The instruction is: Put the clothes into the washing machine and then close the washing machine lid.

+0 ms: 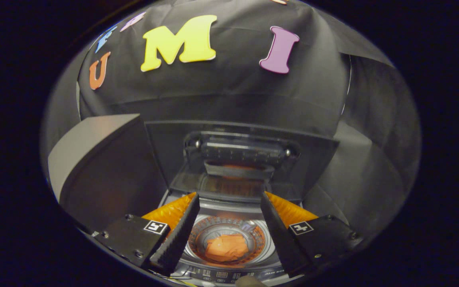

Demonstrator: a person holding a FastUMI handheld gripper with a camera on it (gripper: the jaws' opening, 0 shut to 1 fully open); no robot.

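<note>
Claw: gripper (229, 207) poised above the washer, fingers spread wide with nothing held; the drum mouth shows through the gap between them.
Left finger: ridged pad (175, 239) angled from 7 o'clock in toward the middle; a square marker tag (155, 227) sits on its mount.
Right finger: pad (281, 235) angled from 5 o'clock in toward the middle; a second tag (301, 228) sits on its mount.
Washer: top-loader (229, 275) directly below the claw, its control strip along the near edge at 6 o'clock; the printing there is too small to read.
Drum: round tub (226, 241) seen from above, between the two fingers and below their tips, with a ring of small holes around the rim.
Clothes: orange garment (226, 247), crumpled, lying at the bottom of the drum, between the fingers in this view but well beneath them and not touched by either.
Lid: hinged lid (239, 159) standing raised at 12 o'clock from the drum, beyond the fingertips; its dark inner face with a ribbed bar and two screws is turned toward the camera, and a faint orange reflection shows in its glossy panel.
Box: grey slab-sided block (94, 159) at 9 to 10 o'clock from the washer, just beside its left flank.
Backdrop: black cloth (233, 87) hung behind the lid.
</note>
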